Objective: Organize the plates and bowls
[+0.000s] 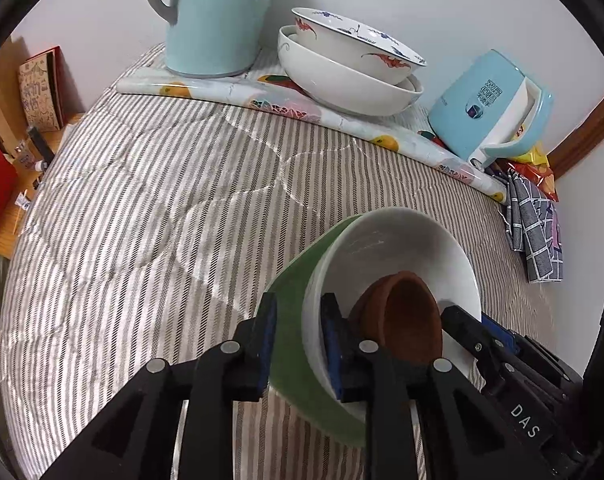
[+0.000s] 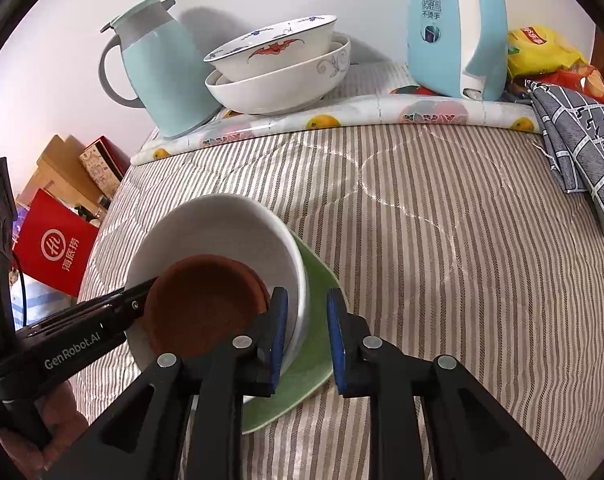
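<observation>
A stack stands on the striped bed cover: a green plate [image 1: 290, 360] [image 2: 302, 380], a white bowl [image 1: 402, 248] [image 2: 222, 224] on it, and brown bowls [image 1: 410, 316] [image 2: 206, 304] nested inside. My left gripper [image 1: 298, 344] straddles the near rim of the plate and white bowl; its jaws stand slightly apart, pads not pressing. My right gripper [image 2: 308, 332] straddles the opposite rim the same way, open. One finger [image 2: 118, 300] of the left gripper reaches into the white bowl. By the wall a patterned bowl [image 1: 354, 48] [image 2: 274, 48] sits in a larger white bowl [image 1: 342, 84] [image 2: 278, 88].
A pale blue thermos jug [image 1: 218, 16] and a blue kettle [image 1: 486, 104] flank the far bowls on a rolled fruit-print mat [image 1: 302, 108]. A grey checked cloth [image 1: 534, 232] and snack bags [image 2: 550, 52] lie at the right. A red box [image 2: 58, 248] stands beyond the bed's left edge.
</observation>
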Demonstrator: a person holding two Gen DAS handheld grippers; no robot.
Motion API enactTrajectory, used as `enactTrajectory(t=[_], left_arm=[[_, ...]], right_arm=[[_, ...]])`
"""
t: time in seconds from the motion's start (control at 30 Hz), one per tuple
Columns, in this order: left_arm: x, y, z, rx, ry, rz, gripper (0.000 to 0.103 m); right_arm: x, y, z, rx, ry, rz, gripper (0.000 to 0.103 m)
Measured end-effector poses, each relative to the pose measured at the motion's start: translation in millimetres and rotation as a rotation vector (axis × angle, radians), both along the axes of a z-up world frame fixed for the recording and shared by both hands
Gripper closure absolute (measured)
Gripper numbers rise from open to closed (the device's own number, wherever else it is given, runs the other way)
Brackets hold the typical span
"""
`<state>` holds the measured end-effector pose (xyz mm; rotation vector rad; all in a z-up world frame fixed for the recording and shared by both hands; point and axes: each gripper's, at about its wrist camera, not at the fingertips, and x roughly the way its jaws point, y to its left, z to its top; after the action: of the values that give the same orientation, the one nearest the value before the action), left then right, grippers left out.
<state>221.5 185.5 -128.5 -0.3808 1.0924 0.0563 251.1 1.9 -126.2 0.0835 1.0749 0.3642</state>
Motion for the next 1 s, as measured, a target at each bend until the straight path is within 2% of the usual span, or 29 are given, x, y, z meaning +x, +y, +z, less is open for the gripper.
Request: enactTrajectory(t=[0.27, 0.33, 0.47, 0.6, 0.77, 0.9, 1.0], left_arm=[[-25.3, -5.2, 16.2, 0.010, -0.023, 0.008, 0.080], [-31.9, -7.4, 20.0, 0.015, -0.031, 0.009, 0.080], [-48.9, -17.3, 32.3, 0.048, -0.057, 0.003, 0.079], [-67.6, -32.2, 48.9, 0.091, -0.111, -0.002, 0.062], [-91.9, -54.9, 68.2, 0.140, -0.179, -0.015, 0.055], [-112.1, -71.2, 81.5, 0.164, -0.230, -0.016, 0.044], [-125.2, -84.7, 88.5, 0.184, -0.258, -0.010, 0.041]], right_arm=[[-25.4, -4.9, 12.4, 0.005, -0.019, 0.020, 0.073], [-34.2, -7.4, 17.1, -0.007, -0.035, 0.020, 0.064], [-53.3, -13.8, 29.2, -0.051, -0.082, 0.017, 0.059], [-73.4, -28.0, 43.2, -0.058, -0.115, -0.007, 0.058], [-98.1, -51.5, 55.7, -0.093, -0.150, -0.045, 0.057], [-115.8, -74.0, 66.4, -0.093, -0.174, -0.081, 0.057], [-129.8, -89.2, 72.9, -0.099, -0.191, -0.101, 0.057]])
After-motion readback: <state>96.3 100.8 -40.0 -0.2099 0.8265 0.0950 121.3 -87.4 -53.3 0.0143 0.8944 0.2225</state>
